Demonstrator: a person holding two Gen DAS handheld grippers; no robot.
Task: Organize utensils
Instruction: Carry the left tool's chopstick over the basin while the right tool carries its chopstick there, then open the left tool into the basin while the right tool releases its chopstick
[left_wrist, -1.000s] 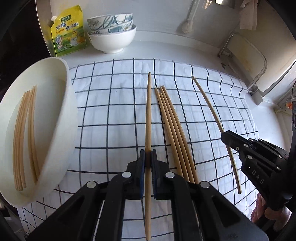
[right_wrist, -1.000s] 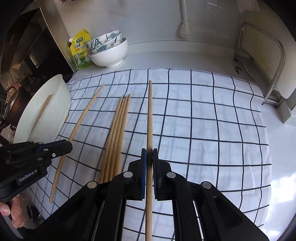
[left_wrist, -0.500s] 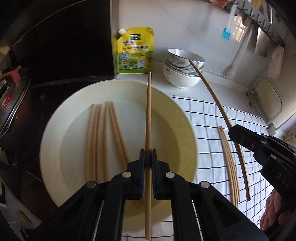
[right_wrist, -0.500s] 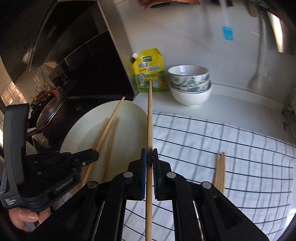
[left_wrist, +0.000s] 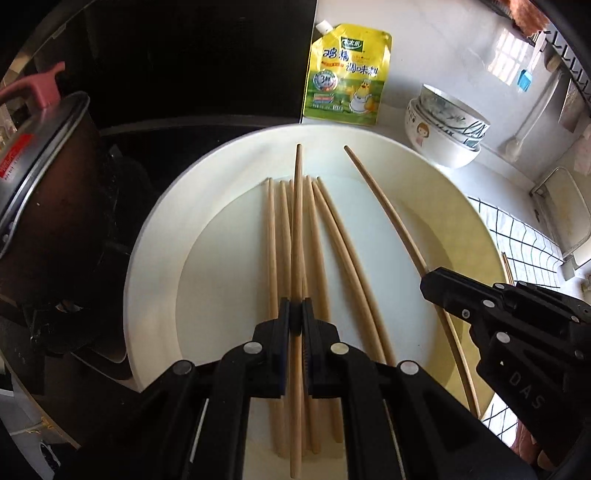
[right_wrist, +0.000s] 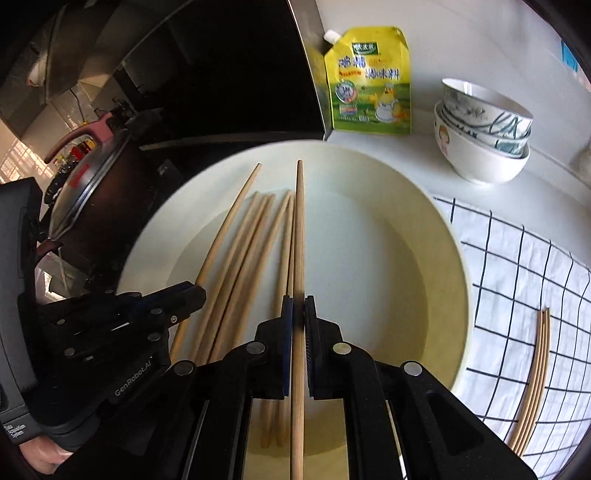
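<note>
My left gripper (left_wrist: 295, 321) is shut on a wooden chopstick (left_wrist: 297, 221) and holds it just above the cream plate (left_wrist: 155, 229), over several chopsticks (left_wrist: 332, 236) lying in it. My right gripper (right_wrist: 298, 317) is shut on another chopstick (right_wrist: 298, 229) over the same plate (right_wrist: 436, 258). The right gripper also shows in the left wrist view (left_wrist: 428, 284) with its chopstick (left_wrist: 384, 199). The left gripper shows in the right wrist view (right_wrist: 195, 295). Three chopsticks (right_wrist: 535, 376) lie on the checked cloth (right_wrist: 517, 280).
A yellow seasoning pouch (left_wrist: 345, 77) and stacked bowls (left_wrist: 447, 125) stand behind the plate. A dark pot with a pink handle (left_wrist: 44, 177) sits left of the plate. A metal rack (left_wrist: 565, 214) stands at the far right.
Both grippers carried their chopsticks left from the cloth to over the plate and lowered them close to the chopsticks lying in it.
</note>
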